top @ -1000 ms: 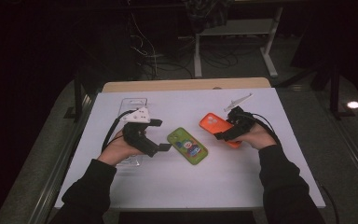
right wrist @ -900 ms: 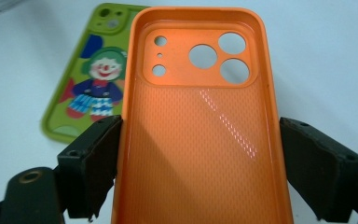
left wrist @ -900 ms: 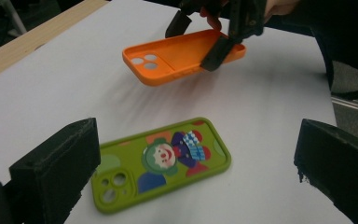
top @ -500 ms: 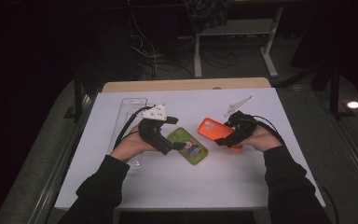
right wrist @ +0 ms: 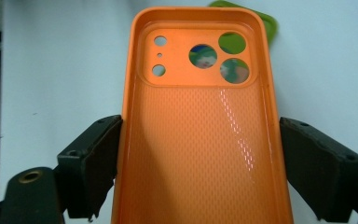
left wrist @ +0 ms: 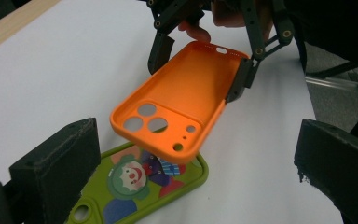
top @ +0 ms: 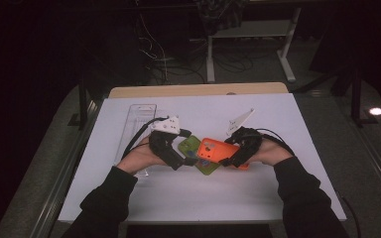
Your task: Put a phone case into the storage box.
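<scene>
An orange phone case [top: 214,148] hangs hollow side up, just above the table, with my right gripper [top: 229,149] shut across its width. Its camera-cutout end overlaps a green phone case [top: 207,167] with a clown picture, which lies flat on the white table [top: 278,198]. In the right gripper view both pads [right wrist: 105,149] press the orange case [right wrist: 200,154] at its long edges, and the green case [right wrist: 263,21] peeks out beyond it. My left gripper [left wrist: 196,125] stands open, its jaws wide on either side of the green case [left wrist: 135,186]; the orange case [left wrist: 186,98] and right gripper [left wrist: 200,65] lie ahead.
A clear plastic tray [top: 140,119] lies at the back left of the white surface. A small white piece [top: 241,119] sits behind the right hand. A wooden strip [top: 198,90] borders the far edge. Cables trail from both grippers.
Both hands have come together toward the middle. The right gripper carried the orange case leftward until it overlaps the green case. The left gripper moved right, up to the green case.
</scene>
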`<state>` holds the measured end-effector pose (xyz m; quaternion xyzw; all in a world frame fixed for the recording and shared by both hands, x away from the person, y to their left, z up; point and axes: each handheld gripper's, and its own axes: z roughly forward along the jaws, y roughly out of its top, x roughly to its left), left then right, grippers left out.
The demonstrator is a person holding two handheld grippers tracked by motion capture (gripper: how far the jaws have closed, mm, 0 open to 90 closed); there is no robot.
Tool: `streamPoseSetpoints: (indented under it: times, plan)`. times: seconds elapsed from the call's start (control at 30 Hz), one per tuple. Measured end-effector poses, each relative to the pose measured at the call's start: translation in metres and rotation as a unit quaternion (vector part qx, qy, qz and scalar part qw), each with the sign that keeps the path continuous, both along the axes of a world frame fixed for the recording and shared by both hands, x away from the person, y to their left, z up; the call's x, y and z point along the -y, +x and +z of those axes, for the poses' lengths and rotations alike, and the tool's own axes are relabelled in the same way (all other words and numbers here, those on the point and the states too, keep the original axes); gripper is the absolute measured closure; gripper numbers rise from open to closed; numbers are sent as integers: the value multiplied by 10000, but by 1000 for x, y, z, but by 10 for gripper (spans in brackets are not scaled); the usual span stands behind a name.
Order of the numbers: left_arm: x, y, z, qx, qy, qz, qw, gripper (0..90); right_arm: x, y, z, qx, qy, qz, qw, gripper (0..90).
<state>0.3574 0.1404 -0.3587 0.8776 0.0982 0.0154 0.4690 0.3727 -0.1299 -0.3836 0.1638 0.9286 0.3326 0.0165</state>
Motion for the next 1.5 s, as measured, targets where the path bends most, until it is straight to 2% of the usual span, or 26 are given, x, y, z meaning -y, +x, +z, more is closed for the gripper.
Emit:
streamPoseSetpoints:
  times: [0.07,0.23,0.3,0.33,0.37,0.4,0.53,0.57,0.7,0.87,1.0,1.17,1.23,1.3,1.4,1.5]
  plan:
    - [1,0,-1,44,49,-44,10000,0,-5,-3,0,-15,-29,155,9999,148]
    - [4,-2,-5,-17,166,-162,9997,0,-16,-10,2,-45,-20,528,9986,148]
    - [6,-4,-6,9,266,-254,9993,0,-18,-12,4,-54,-46,589,9982,148]
    - [7,-5,-7,-27,211,-275,9994,0,-20,-13,4,-19,-21,649,9979,148]
    - [7,-5,-7,13,329,-341,9989,0,-21,-14,5,-36,-25,669,9978,148]
    - [9,-7,-8,-44,266,-318,9991,0,-22,-15,5,-37,-14,709,9975,148]
    - [12,-9,-10,-41,395,-450,9982,0,-26,-19,6,-56,3,824,9966,148]
    - [12,-10,-10,-60,473,-505,9976,0,-28,-20,7,14,-26,909,9959,148]
    - [15,-11,-13,-49,567,-588,9966,0,-33,-23,9,20,-10,1010,9949,148]
    - [17,-13,-17,3,792,-760,9940,0,-38,-27,10,21,12,1166,9932,148]
    - [18,-14,-19,-50,817,-791,9935,0,-42,-30,10,25,4,1257,9921,148]
    - [21,-16,-21,-80,937,-971,9908,0,-47,-33,12,62,-5,1360,9907,148]
    - [22,-17,-23,-98,959,-965,9907,0,-48,-34,13,125,8,1403,9900,147]
    - [22,-17,-23,-81,1064,-1025,9890,0,-48,-36,14,0,-29,1337,9910,147]
    - [23,-18,-23,-142,1025,-1019,9894,1,-49,-37,15,-5,-31,1323,9912,148]
    - [23,-18,-23,-124,1031,-1062,9889,52,-49,-38,15,21,-42,1345,9909,148]
